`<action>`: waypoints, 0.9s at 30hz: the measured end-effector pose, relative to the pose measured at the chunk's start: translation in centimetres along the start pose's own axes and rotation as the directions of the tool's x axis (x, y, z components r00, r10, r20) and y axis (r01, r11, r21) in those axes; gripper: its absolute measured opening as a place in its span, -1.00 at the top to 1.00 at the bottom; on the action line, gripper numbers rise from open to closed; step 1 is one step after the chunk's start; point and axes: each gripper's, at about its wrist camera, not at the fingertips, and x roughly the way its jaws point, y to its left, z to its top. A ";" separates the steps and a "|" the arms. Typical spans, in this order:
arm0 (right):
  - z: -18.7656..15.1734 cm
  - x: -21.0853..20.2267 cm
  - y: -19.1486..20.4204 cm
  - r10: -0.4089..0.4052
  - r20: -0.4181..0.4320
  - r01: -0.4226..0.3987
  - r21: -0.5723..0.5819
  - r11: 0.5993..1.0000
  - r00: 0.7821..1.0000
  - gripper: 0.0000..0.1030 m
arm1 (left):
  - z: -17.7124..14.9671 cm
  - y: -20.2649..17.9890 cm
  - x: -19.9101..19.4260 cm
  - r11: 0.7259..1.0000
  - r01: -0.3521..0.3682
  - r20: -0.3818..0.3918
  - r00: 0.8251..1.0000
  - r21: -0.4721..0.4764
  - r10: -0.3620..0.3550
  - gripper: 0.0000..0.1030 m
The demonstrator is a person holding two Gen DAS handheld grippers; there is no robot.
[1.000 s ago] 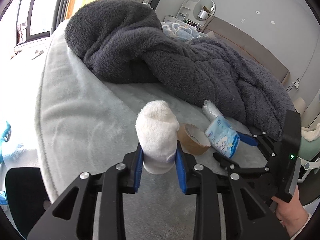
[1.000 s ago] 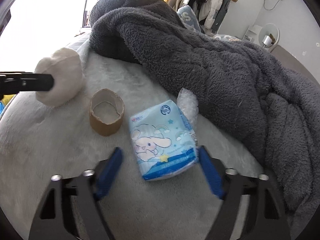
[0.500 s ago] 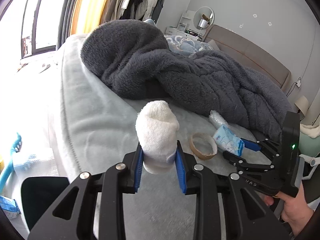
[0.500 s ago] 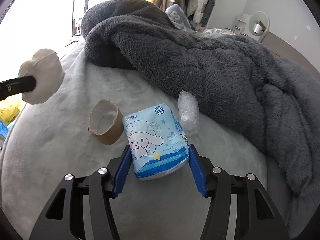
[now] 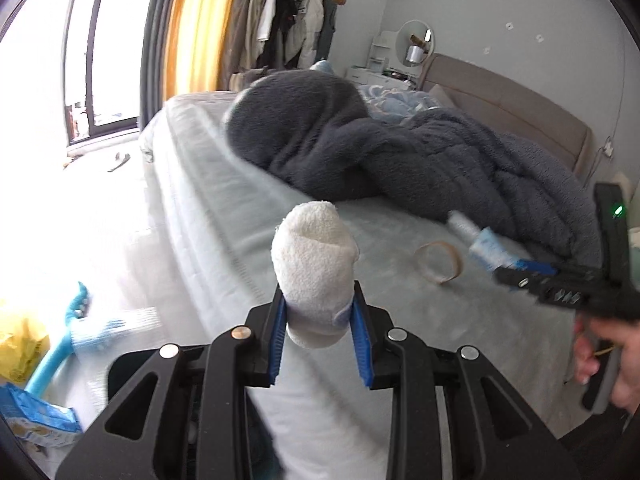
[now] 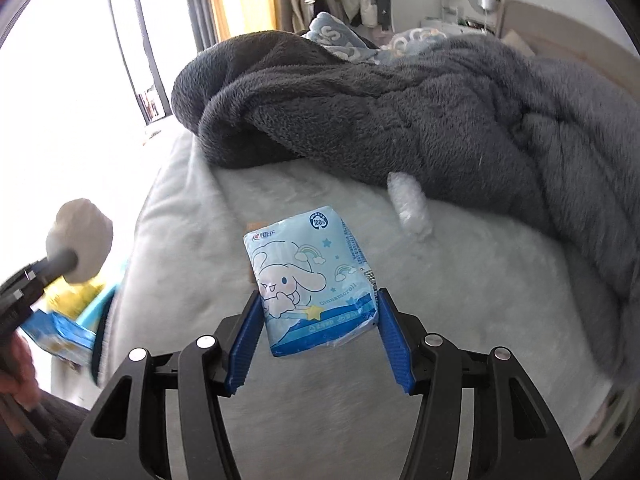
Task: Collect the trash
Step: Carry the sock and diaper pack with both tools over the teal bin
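My left gripper point(image 5: 319, 316) is shut on a white balled-up sock point(image 5: 314, 264) and holds it above the bed's near edge; the sock also shows at the left of the right wrist view point(image 6: 80, 240). My right gripper point(image 6: 318, 336) is shut on a blue cartoon tissue pack point(image 6: 310, 280), lifted off the bed; it also shows in the left wrist view point(image 5: 490, 249). A brown cardboard tape ring point(image 5: 439, 261) lies on the bed. A crumpled clear plastic wrap point(image 6: 410, 204) lies against the grey blanket.
A big dark grey fleece blanket point(image 6: 420, 112) covers the back of the pale bed point(image 6: 480, 300). On the floor to the left lie a yellow bag point(image 5: 20, 344), a blue brush point(image 5: 60, 344) and a blue packet point(image 5: 36, 416).
The right gripper closed on the tissue pack and lifted it off the bed. The left gripper drew back and up from the bed with the sock still held.
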 end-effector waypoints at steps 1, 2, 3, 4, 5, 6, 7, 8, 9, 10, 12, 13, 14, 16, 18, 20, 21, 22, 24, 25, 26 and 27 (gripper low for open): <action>0.0 -0.1 0.1 -0.004 0.002 0.004 0.010 1.000 1.000 -0.11 | -0.2 0.6 -0.1 1.000 -0.008 -0.005 1.000 -0.005 0.008 0.39; -0.2 -0.4 0.3 0.002 0.004 -0.002 0.027 1.000 1.000 -0.10 | -0.4 1.2 -0.2 1.000 -0.012 -0.011 1.000 -0.015 0.012 0.39; -0.3 -0.7 0.6 0.015 0.008 -0.015 0.049 0.999 1.000 -0.10 | -0.5 1.8 -0.3 0.999 -0.020 -0.018 1.000 -0.026 0.019 0.39; -0.3 -0.8 0.7 0.024 0.010 -0.025 0.066 0.997 1.000 -0.10 | -0.7 2.4 -0.3 0.999 -0.029 -0.026 0.999 -0.039 0.028 0.39; -0.4 -1.2 1.1 0.035 0.015 -0.036 0.087 0.996 0.999 -0.10 | -0.9 3.1 -0.2 0.998 -0.038 -0.037 0.999 -0.058 0.036 0.39; -0.3 -1.5 1.5 0.047 0.024 -0.049 0.098 0.994 0.999 -0.10 | -1.1 3.7 -0.2 0.997 -0.045 -0.045 0.998 -0.070 0.042 0.39; -0.2 -1.8 2.1 0.054 0.033 -0.057 0.100 0.993 0.998 -0.10 | -1.3 4.3 -0.1 0.995 -0.054 -0.057 0.997 -0.081 0.050 0.39; -0.2 -2.0 2.7 0.058 0.039 -0.061 0.096 0.993 0.998 -0.10 | -1.5 4.8 0.0 0.994 -0.066 -0.068 0.996 -0.087 0.061 0.39; -0.2 -2.1 3.4 0.062 0.041 -0.066 0.093 0.994 0.997 -0.10 | -1.8 5.3 0.1 0.993 -0.081 -0.081 0.994 -0.091 0.073 0.39; -0.3 -2.2 4.1 0.076 0.042 -0.079 0.092 0.993 0.996 -0.10 | -2.0 5.8 0.2 0.991 -0.090 -0.096 0.992 -0.098 0.081 0.39; -0.3 -2.3 5.5 0.094 0.043 -0.098 0.080 0.992 0.995 -0.10 | -2.5 6.9 0.4 0.987 -0.103 -0.122 0.989 -0.120 0.088 0.39; -0.3 -2.2 6.3 0.098 0.040 -0.101 0.068 0.993 0.994 -0.10 | -2.7 7.5 0.4 0.985 -0.112 -0.132 0.987 -0.131 0.095 0.39; -0.3 -2.1 6.9 0.106 0.037 -0.108 0.060 0.992 0.994 -0.10 | -3.0 8.1 0.4 0.983 -0.118 -0.142 0.985 -0.143 0.098 0.39; -0.2 -1.8 8.1 0.121 0.032 -0.123 0.053 0.991 0.992 -0.10 | -3.6 9.2 0.6 0.977 -0.132 -0.166 0.981 -0.167 0.105 0.39; -0.1 -1.4 9.3 0.138 0.026 -0.139 0.052 0.989 0.990 -0.10 | -4.3 10.2 0.8 0.972 -0.150 -0.196 0.974 -0.181 0.114 0.39; 0.0 -1.0 10.5 0.157 0.022 -0.158 0.052 0.986 0.987 -0.10 | -4.9 10.7 0.8 0.969 -0.164 -0.218 0.968 -0.186 0.122 0.39; 0.1 -0.9 11.1 0.163 0.021 -0.164 0.046 0.985 0.986 -0.10 | -5.3 11.1 0.9 0.967 -0.172 -0.231 0.965 -0.187 0.127 0.39; 0.2 -0.7 11.9 0.169 0.018 -0.169 0.034 0.985 0.985 -0.10 | -5.6 11.4 0.9 0.966 -0.178 -0.241 0.962 -0.187 0.131 0.39; 0.3 -0.4 13.3 0.181 0.013 -0.181 0.014 0.983 0.983 -0.10 | -6.1 12.0 1.1 0.963 -0.187 -0.264 0.955 -0.192 0.133 0.39; 0.2 -0.2 13.9 0.186 0.011 -0.186 0.006 0.983 0.983 -0.10 | -6.4 12.3 1.1 0.962 -0.192 -0.274 0.952 -0.193 0.135 0.39; 0.2 0.0 14.6 0.192 0.007 -0.192 -0.005 0.981 0.981 -0.10 | -6.7 12.6 1.3 0.961 -0.197 -0.286 0.948 -0.194 0.136 0.39; 0.2 0.2 15.3 0.199 0.001 -0.198 -0.018 0.980 0.980 -0.10 | -7.1 13.0 1.5 0.959 -0.199 -0.312 0.941 -0.203 0.129 0.38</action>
